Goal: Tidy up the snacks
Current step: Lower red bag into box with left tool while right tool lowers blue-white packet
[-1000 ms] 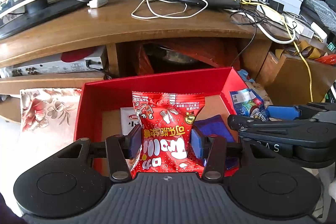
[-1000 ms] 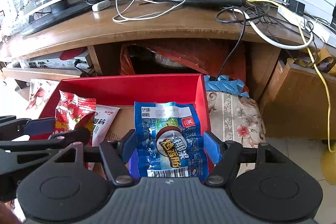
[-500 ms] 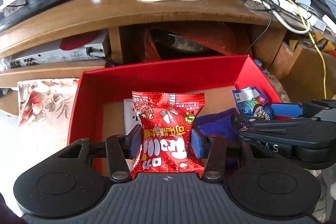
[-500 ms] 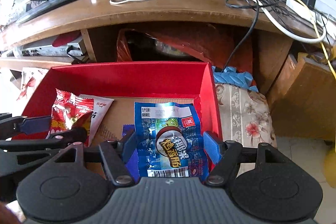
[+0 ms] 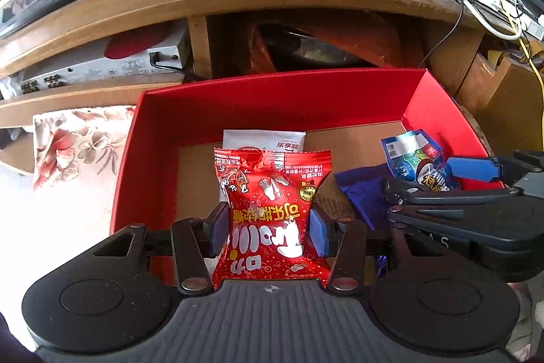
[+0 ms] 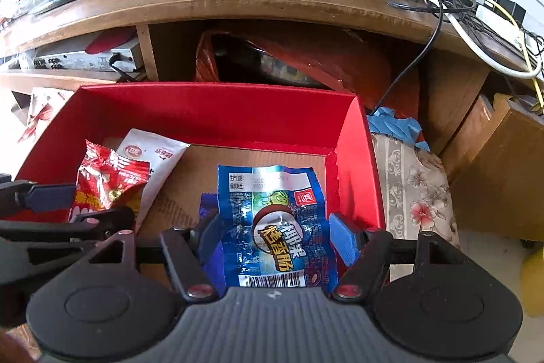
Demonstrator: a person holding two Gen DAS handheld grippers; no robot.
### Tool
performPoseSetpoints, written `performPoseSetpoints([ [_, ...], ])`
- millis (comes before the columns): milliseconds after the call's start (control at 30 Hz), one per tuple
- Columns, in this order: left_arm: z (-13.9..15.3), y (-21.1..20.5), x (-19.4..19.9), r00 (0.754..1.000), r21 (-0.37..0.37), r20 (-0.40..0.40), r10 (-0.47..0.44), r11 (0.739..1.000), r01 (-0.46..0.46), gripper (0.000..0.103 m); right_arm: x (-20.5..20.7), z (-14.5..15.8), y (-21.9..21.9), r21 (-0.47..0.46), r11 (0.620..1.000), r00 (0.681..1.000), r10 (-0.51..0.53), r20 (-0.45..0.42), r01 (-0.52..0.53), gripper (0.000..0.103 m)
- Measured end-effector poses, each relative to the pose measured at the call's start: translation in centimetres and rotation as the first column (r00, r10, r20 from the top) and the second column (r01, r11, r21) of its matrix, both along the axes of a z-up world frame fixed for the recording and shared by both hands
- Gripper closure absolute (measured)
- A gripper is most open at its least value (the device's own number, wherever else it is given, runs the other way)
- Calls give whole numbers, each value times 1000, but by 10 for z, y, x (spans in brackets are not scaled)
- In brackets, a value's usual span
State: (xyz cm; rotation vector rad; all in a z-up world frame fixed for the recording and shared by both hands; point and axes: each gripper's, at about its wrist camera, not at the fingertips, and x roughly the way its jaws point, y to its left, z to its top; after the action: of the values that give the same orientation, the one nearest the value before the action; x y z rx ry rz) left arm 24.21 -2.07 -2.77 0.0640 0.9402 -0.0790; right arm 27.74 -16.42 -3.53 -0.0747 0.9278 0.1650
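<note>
- Placement is the step in hand: both grippers carry a snack over the red box (image 5: 272, 97), which sits below the wooden desk (image 5: 238, 2).
- Left gripper (image 5: 268, 228) has its fingers clenched on the red snack packet (image 5: 272, 213), held upright over the box's cardboard floor, in front of a white packet (image 5: 265, 140) already lying inside.
- Right gripper (image 6: 275, 235) grips the blue sausage packet (image 6: 275, 227) just inside the box's right wall (a purple wrapper (image 6: 205, 203) lies beneath it).
- Next, judging from this, each packet needs lowering to a free patch of floor, then the fingers released, without the two grippers colliding.
</note>
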Motion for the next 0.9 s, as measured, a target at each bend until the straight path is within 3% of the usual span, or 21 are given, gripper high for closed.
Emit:
performPoseSetpoints([
  [467, -1, 4, 0, 1000, -10, -25, 15, 1000, -15, 42, -1, 1, 1, -9, 1000, 1000, 9, -9, -9, 40],
  [900, 15, 8, -7, 1000, -49, 15, 18, 999, -17, 30, -11, 22, -9, 1, 1000, 999, -23, 40, 23, 36],
])
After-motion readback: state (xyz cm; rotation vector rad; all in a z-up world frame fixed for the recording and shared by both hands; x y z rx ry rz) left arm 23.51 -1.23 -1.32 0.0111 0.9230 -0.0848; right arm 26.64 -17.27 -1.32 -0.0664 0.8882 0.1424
